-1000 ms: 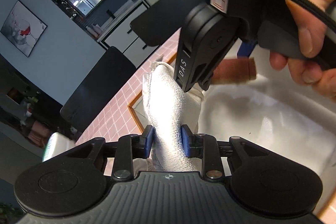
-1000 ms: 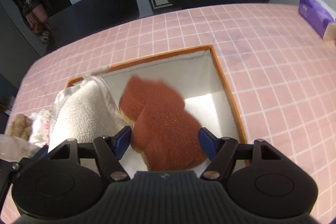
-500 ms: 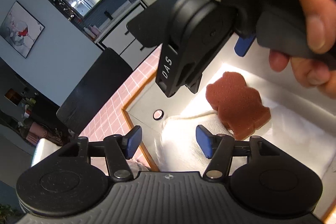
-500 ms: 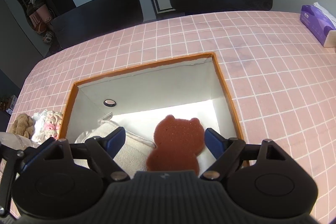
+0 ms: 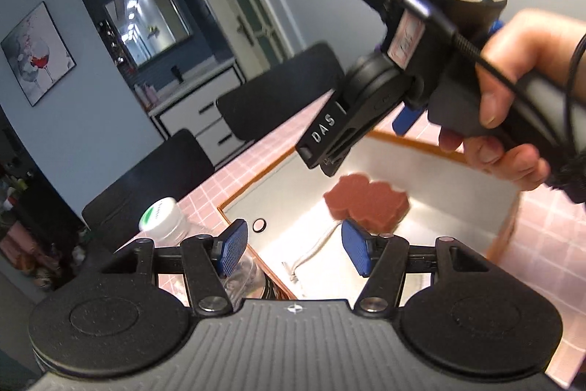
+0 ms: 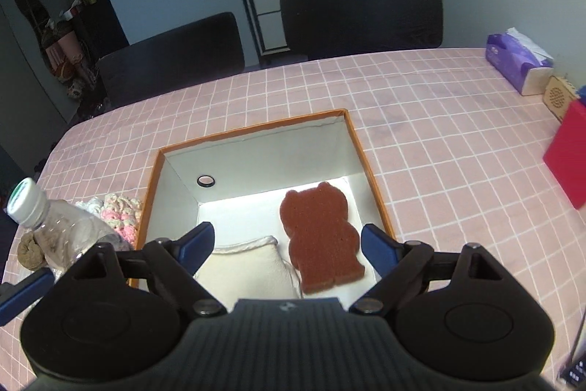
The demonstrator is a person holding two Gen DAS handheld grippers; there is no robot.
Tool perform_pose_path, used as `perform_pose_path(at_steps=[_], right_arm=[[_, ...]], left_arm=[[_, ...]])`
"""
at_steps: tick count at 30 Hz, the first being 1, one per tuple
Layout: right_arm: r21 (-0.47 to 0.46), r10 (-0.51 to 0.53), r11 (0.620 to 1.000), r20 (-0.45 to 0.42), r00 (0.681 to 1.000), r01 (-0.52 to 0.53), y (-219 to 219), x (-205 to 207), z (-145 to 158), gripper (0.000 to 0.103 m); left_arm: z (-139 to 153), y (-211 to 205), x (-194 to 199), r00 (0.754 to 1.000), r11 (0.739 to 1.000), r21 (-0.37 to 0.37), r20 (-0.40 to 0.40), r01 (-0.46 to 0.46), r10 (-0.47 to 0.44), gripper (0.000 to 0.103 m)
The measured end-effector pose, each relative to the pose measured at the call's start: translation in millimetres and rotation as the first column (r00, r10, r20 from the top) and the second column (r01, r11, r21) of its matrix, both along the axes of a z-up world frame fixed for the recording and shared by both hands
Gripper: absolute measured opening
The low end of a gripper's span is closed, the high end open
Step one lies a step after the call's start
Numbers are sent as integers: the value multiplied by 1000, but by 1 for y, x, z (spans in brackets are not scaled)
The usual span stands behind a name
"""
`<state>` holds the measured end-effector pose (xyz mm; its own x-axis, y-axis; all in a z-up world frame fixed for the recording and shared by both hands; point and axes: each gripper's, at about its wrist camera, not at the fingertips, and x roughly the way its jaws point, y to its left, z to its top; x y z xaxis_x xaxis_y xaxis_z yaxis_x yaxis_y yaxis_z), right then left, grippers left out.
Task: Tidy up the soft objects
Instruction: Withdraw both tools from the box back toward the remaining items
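A white box with an orange rim [image 6: 252, 131] sits on the pink checked tablecloth. A brown bear-shaped sponge [image 6: 322, 237] lies flat on its floor. Beside it, on the left, is a folded white cloth [image 6: 252, 262]. My right gripper [image 6: 289, 242] hovers above both. Its jaws are opening and nothing is gripped between them. My left gripper [image 5: 295, 250] is open and empty over the box's near-left corner [image 5: 256, 185]. From there I see the sponge [image 5: 366, 202] and a hand [image 5: 512, 120] holding the right gripper above the box.
Left of the box lie a pink-and-white crocheted piece [image 6: 117, 215], a brown plush lump [image 6: 31, 250] and a clear plastic bottle [image 6: 55, 229]. At the far right stand a purple tissue pack [image 6: 516, 65] and a red box [image 6: 569, 152]. Two dark chairs [image 6: 362, 21] line the far edge.
The left gripper let go of the white cloth, opened and pulled up and back. The right gripper released the sponge, which dropped flat into the box, and lifted too.
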<state>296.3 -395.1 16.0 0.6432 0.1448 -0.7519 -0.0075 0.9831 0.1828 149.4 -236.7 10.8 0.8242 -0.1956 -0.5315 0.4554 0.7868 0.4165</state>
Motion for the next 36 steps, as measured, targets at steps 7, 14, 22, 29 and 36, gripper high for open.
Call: perform_pose_path(at_steps=[7,14,22,29,36], right_arm=[[52,-36,998,71,997,32,12,-59,11,86],[63,16,998,136,991,-25,48,-112,10,87],[-52,156,988,285,946,-147,106,-167,0,90],[-122,266,964,368,891,-238,156,-198,-25,94],[-146,363,932,354,862,-332,214,-186,-68,82]], left_arm=[[12,38,-51,997,994,-107,76,36,-27,70],[12,87,-81,993,977,-214,115,10,15,70],[-1,149,-100,987,938,-341,122,-60,108,70],[-29,205,-106,975,899,-403,64,-169,212,70],[-57,258,-101,949,866,-406,-12,-292,314,69]])
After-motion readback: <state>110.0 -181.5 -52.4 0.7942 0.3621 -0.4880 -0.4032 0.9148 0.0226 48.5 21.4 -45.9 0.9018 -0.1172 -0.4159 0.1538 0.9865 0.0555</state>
